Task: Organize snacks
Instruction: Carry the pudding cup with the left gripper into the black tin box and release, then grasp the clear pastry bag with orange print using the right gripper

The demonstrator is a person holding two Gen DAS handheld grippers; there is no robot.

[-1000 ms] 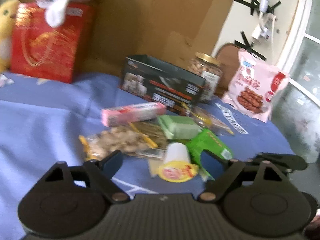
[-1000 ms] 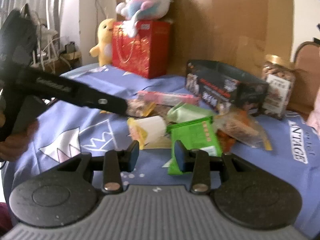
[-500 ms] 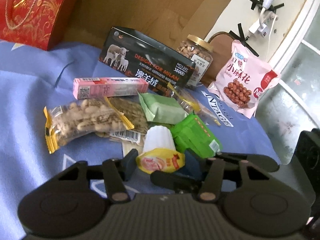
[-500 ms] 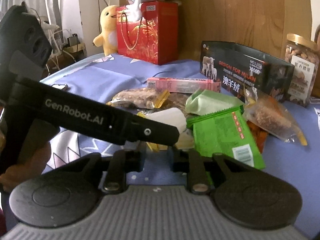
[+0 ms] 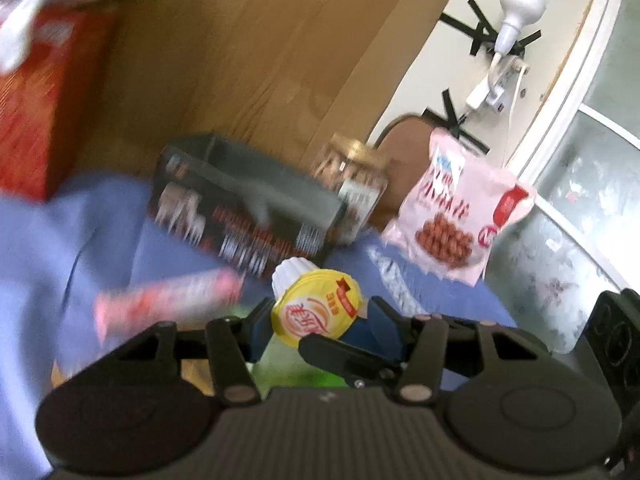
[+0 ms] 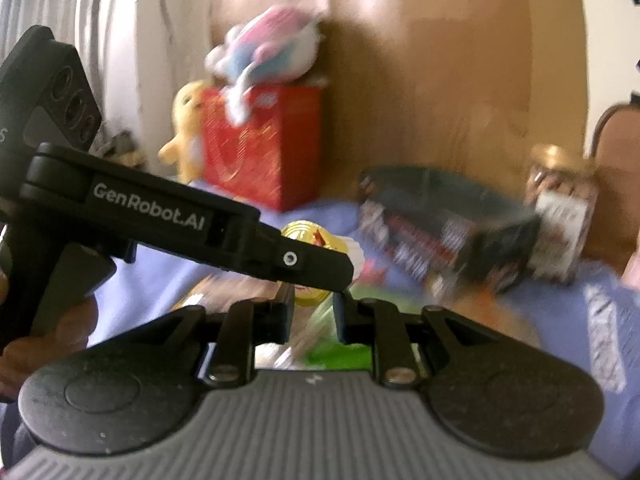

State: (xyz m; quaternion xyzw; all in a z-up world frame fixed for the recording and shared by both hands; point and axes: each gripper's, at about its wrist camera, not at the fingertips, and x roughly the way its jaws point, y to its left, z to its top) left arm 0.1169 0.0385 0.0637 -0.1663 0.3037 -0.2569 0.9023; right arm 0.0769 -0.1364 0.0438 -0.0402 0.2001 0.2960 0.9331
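Left wrist view: the left gripper (image 5: 320,322) has its two fingers pressed on the sides of a small white ribbed plastic cup (image 5: 314,308) with a yellow foil lid. The cup is held up off the blue cloth (image 5: 60,240), over the near side of it. It sits in front of the open black cardboard box (image 5: 248,216) at the far edge, and the lid faces the camera. A long pink snack packet (image 5: 168,300) lies on the cloth to the left, all blurry.

The cup looks light (likely a little pudding or jelly). Its thin walls can bend and the smooth plastic may slip, so a soft squeeze is best. The ribbed sides are the good place to hold it. Keep off the foil lid, which could tear or pop.

Right wrist view: the right gripper (image 6: 313,316) is pinched almost shut, low over the near edge of the cloth. Something pale green shows between its fingers, and a bright green snack packet (image 6: 336,356) lies just under them. It is too blurry to tell if the gripper is holding any of it. One black finger of the left gripper crosses in front, with the yellow lid peeking out behind it.
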